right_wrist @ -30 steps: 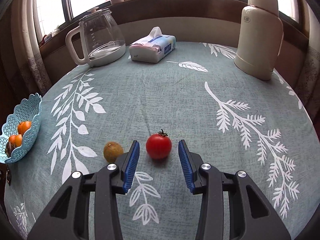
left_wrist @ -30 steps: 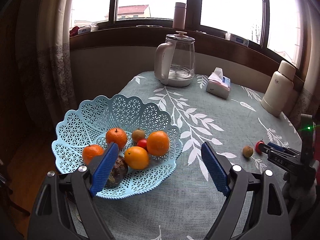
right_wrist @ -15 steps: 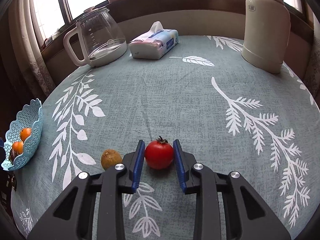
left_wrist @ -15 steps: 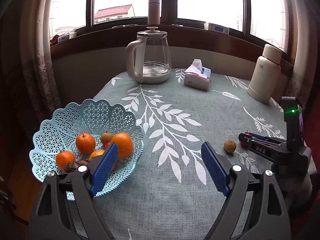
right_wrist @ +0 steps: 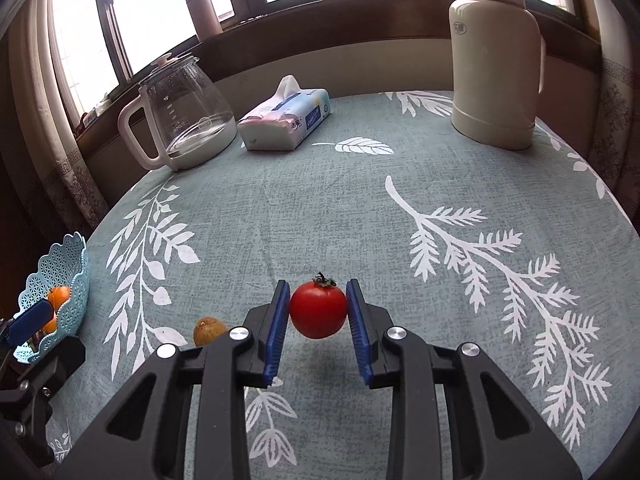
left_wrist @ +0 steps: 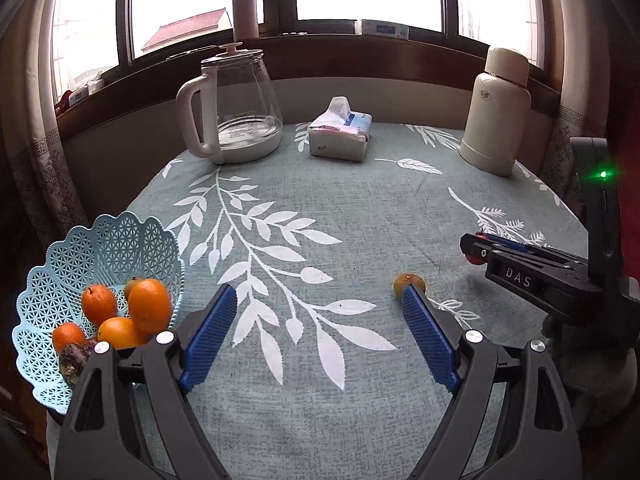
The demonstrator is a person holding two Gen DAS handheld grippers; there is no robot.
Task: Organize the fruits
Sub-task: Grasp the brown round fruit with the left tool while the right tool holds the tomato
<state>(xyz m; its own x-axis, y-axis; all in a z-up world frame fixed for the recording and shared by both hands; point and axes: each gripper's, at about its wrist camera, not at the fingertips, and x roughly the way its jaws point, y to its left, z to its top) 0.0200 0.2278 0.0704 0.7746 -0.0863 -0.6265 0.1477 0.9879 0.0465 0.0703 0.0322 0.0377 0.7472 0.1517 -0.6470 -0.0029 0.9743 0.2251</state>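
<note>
A red tomato (right_wrist: 318, 312) sits between the blue pads of my right gripper (right_wrist: 317, 294), which is shut on it and holds it just above the tablecloth, its shadow below. A small brownish fruit (right_wrist: 209, 330) lies on the cloth to its left. In the left wrist view that same small fruit (left_wrist: 408, 282) rests just past the right fingertip of my left gripper (left_wrist: 319, 300), which is open and holds nothing. The light blue lattice basket (left_wrist: 108, 240) with several oranges (left_wrist: 149, 310) stands at the table's left edge. The right gripper (left_wrist: 480, 246) shows at the right with the tomato (left_wrist: 474, 260) mostly hidden.
At the back of the round table stand a glass kettle (left_wrist: 236, 108), a tissue pack (left_wrist: 340, 136) and a cream thermos (left_wrist: 498, 112). A bottle (left_wrist: 245, 12) stands on the window sill. Curtains hang at both sides. The basket (right_wrist: 60, 258) overhangs the left table edge.
My right gripper has shut on the tomato and raised it off the cloth. My left gripper has swung right, away from the basket, toward the small brown fruit.
</note>
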